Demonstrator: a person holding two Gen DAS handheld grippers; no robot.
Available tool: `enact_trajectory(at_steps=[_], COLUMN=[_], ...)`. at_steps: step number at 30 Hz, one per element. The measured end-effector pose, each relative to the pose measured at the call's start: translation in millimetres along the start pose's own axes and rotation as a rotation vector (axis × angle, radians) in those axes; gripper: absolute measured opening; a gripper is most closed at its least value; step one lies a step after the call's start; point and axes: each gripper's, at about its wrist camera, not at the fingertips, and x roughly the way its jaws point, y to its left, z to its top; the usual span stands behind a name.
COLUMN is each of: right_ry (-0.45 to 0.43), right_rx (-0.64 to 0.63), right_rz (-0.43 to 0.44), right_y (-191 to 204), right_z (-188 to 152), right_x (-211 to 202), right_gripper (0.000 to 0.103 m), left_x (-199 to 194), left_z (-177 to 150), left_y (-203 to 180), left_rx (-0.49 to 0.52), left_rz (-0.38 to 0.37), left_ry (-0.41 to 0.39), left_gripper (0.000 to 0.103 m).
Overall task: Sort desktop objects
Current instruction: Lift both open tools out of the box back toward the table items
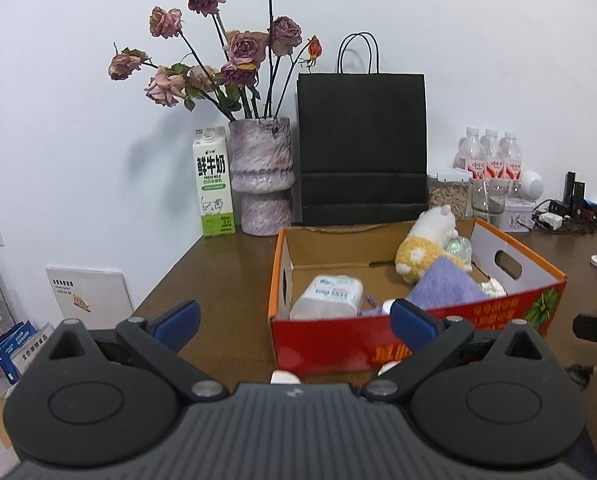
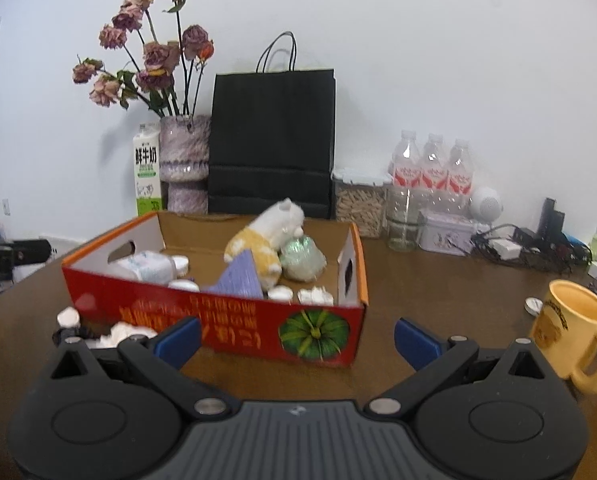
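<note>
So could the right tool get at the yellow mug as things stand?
Probably yes. The yellow mug stands upright on bare table just right of the right tool, whose jaws are open and empty. Nothing lies between them; the box sits off to the left.

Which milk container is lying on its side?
The white milk bottle inside the red box lies on its side; the green-and-white milk carton beside the vase stands upright.

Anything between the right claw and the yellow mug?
Nothing. In the right wrist view, only bare brown table separates the open right claw from the yellow mug, standing upright to its right.
</note>
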Motion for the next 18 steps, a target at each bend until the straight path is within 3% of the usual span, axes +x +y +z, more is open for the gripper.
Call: enact_trajectory(at_steps=[18], right_ry=[0.166], right_rx=[-0.026], right_rz=[-0.055], right_y=[-16], right_z=[-55], right_x=[-16], right_gripper=[0.103], left_x=[-20], left_z=[-60], left_y=[17], left_rx=[-0.031], left_rz=[-0.022], left_ry=[0.129], left_gripper=[0.103])
